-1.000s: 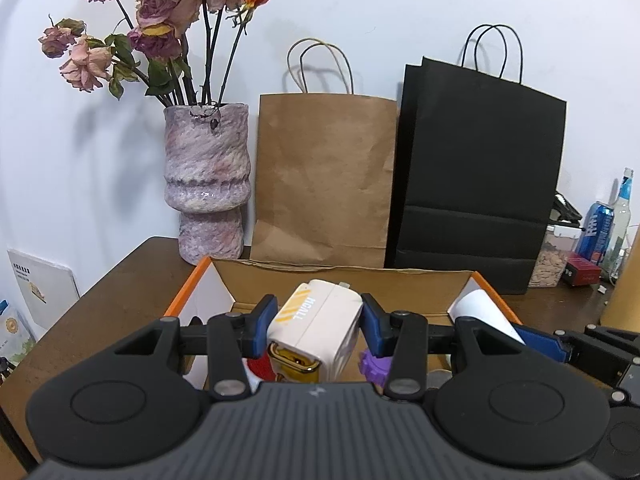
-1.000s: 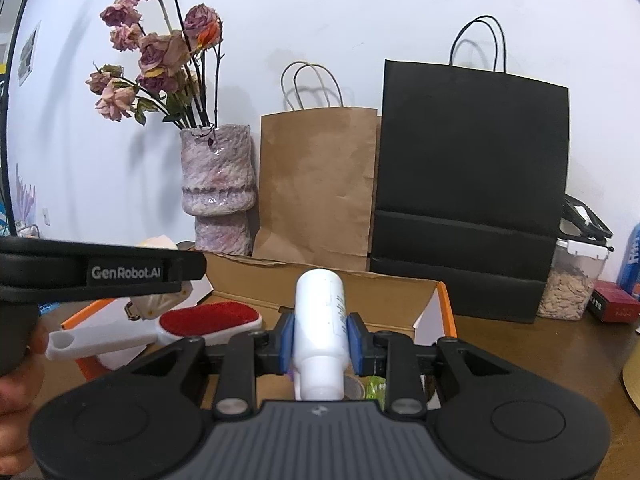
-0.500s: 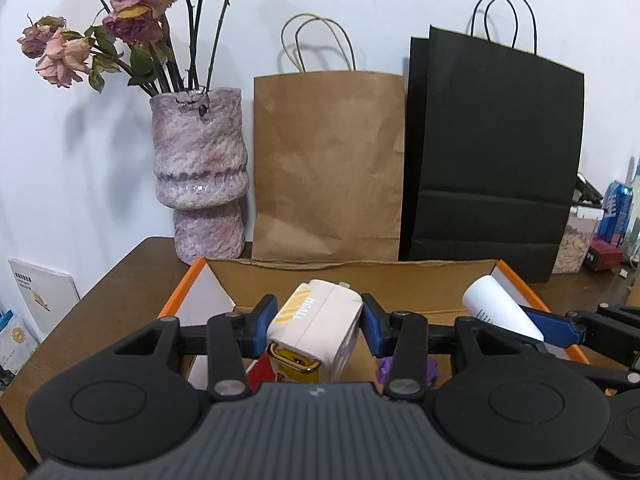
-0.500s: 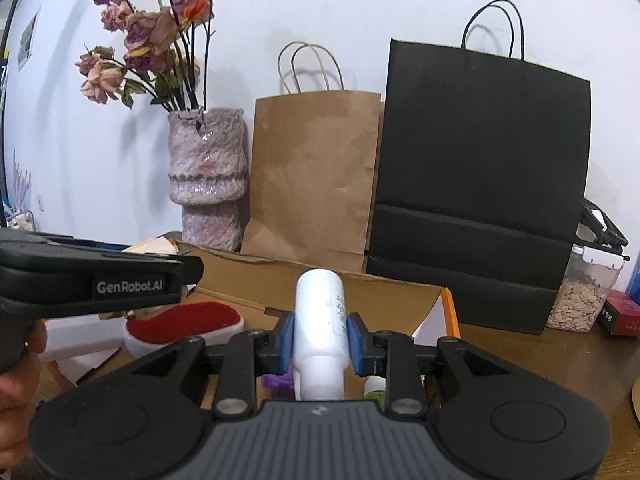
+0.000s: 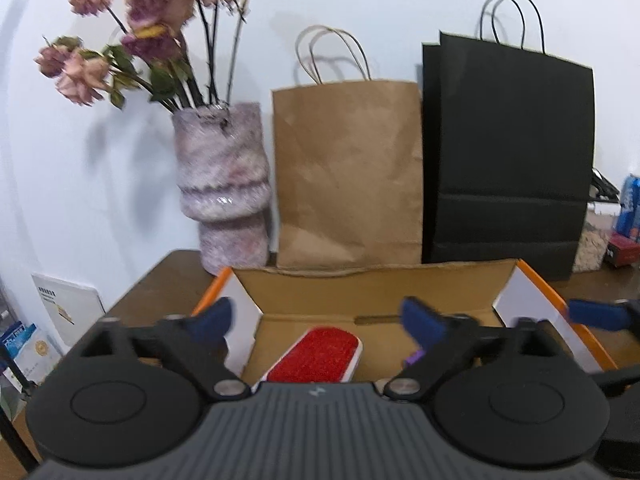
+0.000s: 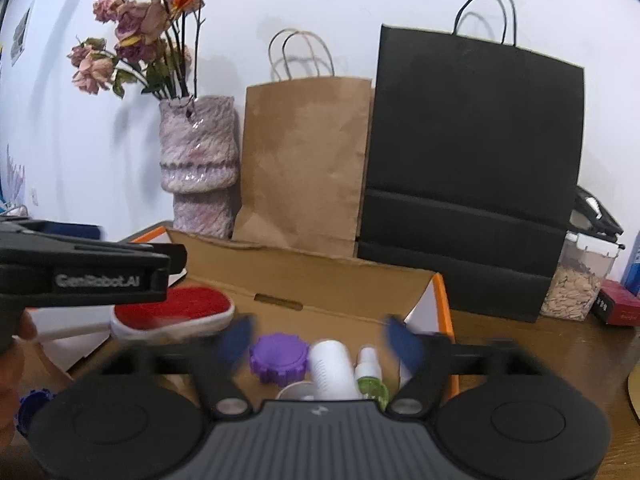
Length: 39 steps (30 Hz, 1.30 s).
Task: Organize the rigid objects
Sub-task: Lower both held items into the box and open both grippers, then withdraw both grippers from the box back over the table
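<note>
My left gripper (image 5: 320, 320) hung over the open cardboard box (image 5: 372, 286) w/ jaws spread wide, having just been opening, & nothing sat between the blue pads (image 5: 212, 318). Directly below that gap lay the red lint brush (image 5: 320, 354), flat on the box floor, red face up. A bit of something purple (image 5: 414, 358) peeked out beside my right-hand finger; couldn't tell what from that view. My right gripper (image 6: 322, 338) was likewise wide apart, jaws just been opening, pads blurred, gripping nothing. Under it, inside the box, the white bottle (image 6: 332, 368) lay w/ its length running away from the camera, loose of both pads. Just left of it sat the purple ridged cap (image 6: 280, 358), touching or nearly so; just right of it a small spray bottle w/ green base (image 6: 370, 374). A pale round rim (image 6: 296, 391) showed in front of the bottle, mostly hidden by my housing. In the right view my left gripper's black body crossed the frame at left, above the brush, held by a hand (image 6: 14, 344) at the edge. Box stood on a brown wooden table (image 6: 520, 336). Behind it, against the white wall: a pinkish vase (image 5: 224, 180) of dried roses, a brown paper bag (image 5: 348, 168) & a black paper bag (image 5: 508, 152), side by side. Far right, a clear tub of seeds (image 6: 576, 280).
</note>
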Motion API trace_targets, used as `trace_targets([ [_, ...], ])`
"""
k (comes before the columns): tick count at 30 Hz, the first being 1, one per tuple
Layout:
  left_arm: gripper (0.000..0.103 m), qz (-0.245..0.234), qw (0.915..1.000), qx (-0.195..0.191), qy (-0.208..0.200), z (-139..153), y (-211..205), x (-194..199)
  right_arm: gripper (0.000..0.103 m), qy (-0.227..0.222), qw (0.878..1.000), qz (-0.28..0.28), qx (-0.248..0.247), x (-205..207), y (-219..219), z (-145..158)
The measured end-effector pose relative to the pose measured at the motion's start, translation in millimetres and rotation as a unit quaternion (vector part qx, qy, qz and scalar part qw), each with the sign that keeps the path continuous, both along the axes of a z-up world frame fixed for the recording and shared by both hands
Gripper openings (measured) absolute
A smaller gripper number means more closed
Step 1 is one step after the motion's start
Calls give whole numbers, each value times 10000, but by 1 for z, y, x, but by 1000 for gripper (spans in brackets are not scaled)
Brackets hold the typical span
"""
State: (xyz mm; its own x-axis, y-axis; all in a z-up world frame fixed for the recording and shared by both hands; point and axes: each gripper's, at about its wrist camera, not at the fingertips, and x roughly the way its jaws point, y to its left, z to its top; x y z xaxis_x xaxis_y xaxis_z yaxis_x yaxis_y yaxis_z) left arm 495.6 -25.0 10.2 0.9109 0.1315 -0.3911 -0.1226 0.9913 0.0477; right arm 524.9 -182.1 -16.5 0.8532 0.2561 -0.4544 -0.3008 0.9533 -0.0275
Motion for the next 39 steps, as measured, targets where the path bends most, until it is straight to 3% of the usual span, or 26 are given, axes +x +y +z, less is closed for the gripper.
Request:
trace_targets([
  [6, 103, 47, 9999, -94, -52, 3, 3, -1, 103, -141, 9998, -94, -38, -3, -1, 2],
  [39, 103, 9, 9998, -147, -117, 7, 0, -28, 103, -244, 9991, -338, 5, -32, -9, 7],
])
